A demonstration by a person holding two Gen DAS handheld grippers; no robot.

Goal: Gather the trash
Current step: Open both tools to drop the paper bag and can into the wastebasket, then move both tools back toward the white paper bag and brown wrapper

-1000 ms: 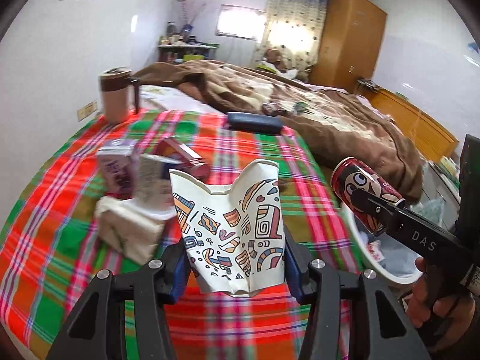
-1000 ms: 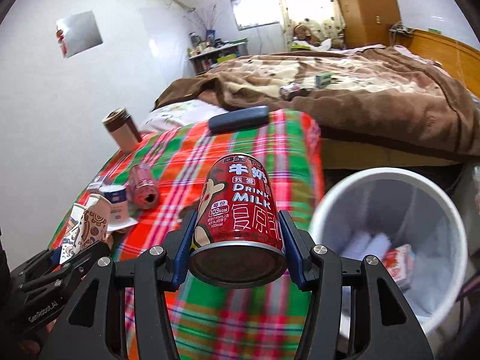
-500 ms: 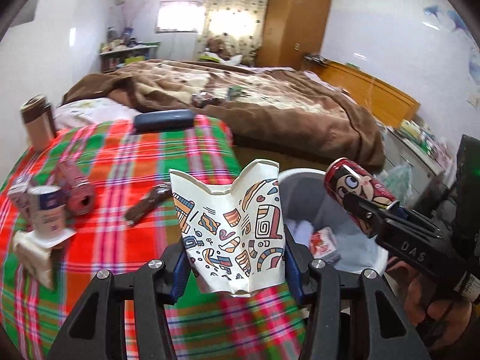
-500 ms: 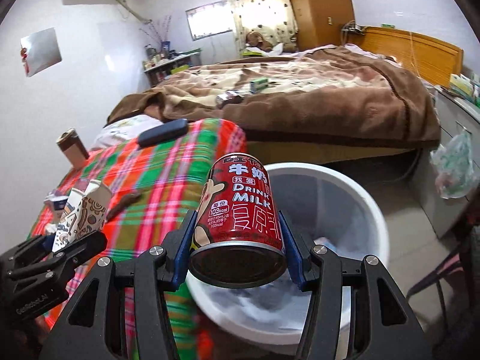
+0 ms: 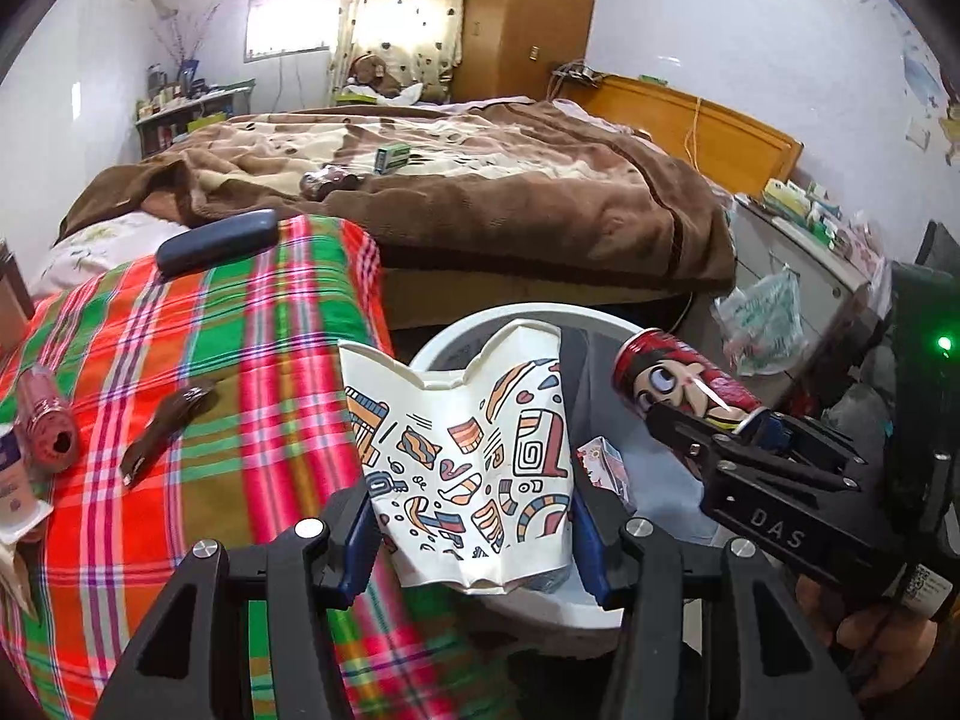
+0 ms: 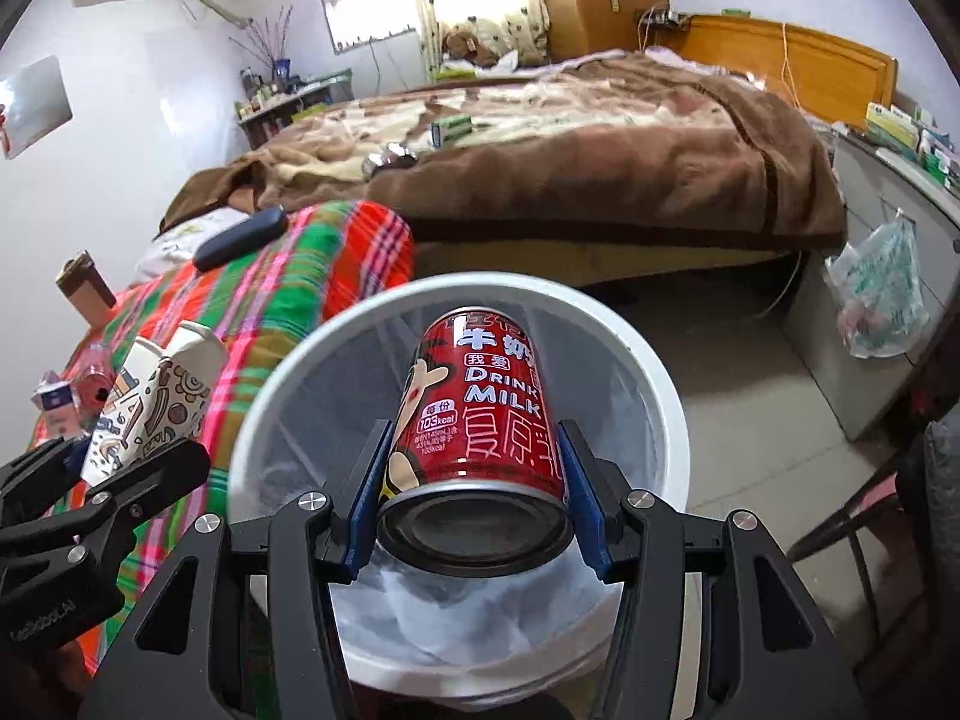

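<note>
Trash bin point(image 6: 654, 372), lined, holds a small carton point(image 5: 603, 471); right gripper point(image 6: 474, 498) clamps a can point(image 6: 480, 408) over it, left gripper point(image 5: 474, 531) pinches a crushed cup point(image 5: 468, 456) beside a plaid spread point(image 5: 198, 360).

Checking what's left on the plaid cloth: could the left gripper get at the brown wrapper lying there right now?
Probably not yet: the left gripper is shut on the crushed paper cup, so its jaws are full. The brown wrapper itself lies uncovered.

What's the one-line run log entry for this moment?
left gripper: grips paper cup | right gripper: grips milk can | both over bin
</note>
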